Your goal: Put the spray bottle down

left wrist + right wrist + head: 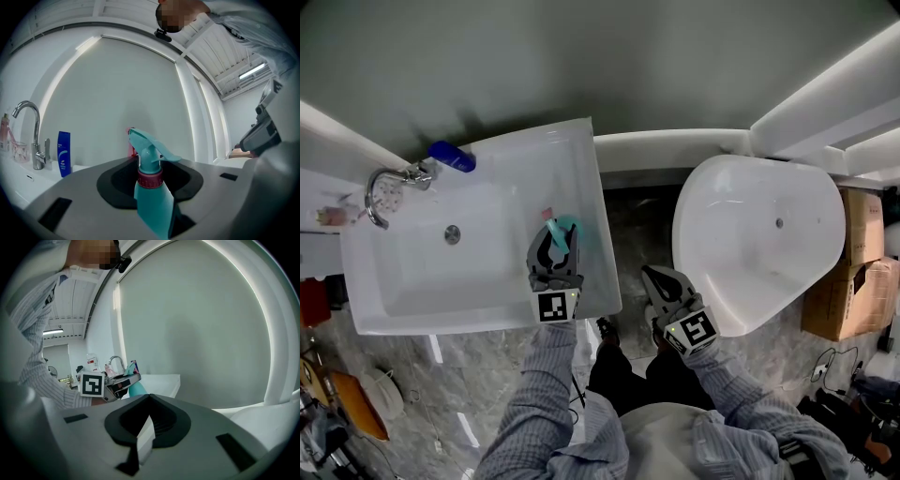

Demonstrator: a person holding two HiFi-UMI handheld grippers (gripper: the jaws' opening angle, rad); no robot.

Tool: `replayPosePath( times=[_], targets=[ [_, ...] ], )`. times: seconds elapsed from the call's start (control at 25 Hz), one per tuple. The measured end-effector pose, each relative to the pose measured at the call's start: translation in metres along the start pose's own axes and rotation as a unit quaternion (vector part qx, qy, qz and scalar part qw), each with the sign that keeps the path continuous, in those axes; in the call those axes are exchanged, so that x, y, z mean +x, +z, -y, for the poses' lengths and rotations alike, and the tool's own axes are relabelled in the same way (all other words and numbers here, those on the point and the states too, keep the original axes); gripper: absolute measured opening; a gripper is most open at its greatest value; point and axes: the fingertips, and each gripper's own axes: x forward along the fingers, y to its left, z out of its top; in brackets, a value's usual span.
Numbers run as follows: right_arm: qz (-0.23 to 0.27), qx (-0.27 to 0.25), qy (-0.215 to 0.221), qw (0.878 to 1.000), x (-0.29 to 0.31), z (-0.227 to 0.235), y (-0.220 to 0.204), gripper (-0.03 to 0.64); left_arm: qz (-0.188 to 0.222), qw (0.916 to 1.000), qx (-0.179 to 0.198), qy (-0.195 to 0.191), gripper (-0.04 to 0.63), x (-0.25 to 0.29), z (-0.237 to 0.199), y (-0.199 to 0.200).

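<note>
Counts, placed from the one sink [412, 305]:
- One faucet [389, 183] stands at the sink's back left corner.
- One blue bottle [453, 156] is on its back ledge, just right of the faucet.
- One teal spray bottle [565, 228] is over its right rim.
- Of the two grippers, the left gripper [555, 239] is over that same rim and the right gripper [656, 278] is just right of the sink.
- One white tub [750, 253] lies further right.
- Two cardboard boxes [848, 291] lie beyond the tub.
- One person [675, 441] stands at the sink's near side.

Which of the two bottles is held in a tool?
The teal spray bottle, gripped by the left tool; the blue bottle stands free on the sink ledge beside the tap.
</note>
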Motion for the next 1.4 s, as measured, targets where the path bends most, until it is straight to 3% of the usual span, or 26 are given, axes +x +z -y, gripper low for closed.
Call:
replayPosePath(
  times=[0.24, 0.48, 1.08, 1.4],
  targets=[
    [0.005, -0.001, 0.009, 1.000, 0.006, -0.002, 0.006, 0.015, -0.009, 0.9999, 0.004, -0.003, 0.133, -0.001, -0.002, -0.003],
    [0.018, -0.006, 0.016, 1.000, -0.001, -0.002, 0.024, 0.015, -0.015, 0.9999, 0.003, 0.007, 0.172, -0.013, 0.001, 0.001],
    [0.037, -0.042, 0.048, 0.997, -0.035, -0.013, 0.059, 0.015, -0.032, 0.9971, 0.004, 0.069, 0.184, -0.050, -0.006, -0.003],
    [0.040, -0.049, 0.061, 0.996, -0.044, -0.026, 0.061, 0.015, -0.037, 0.9963, 0.007, 0.077, 0.173, -0.070, -0.001, -0.001]
  ],
)
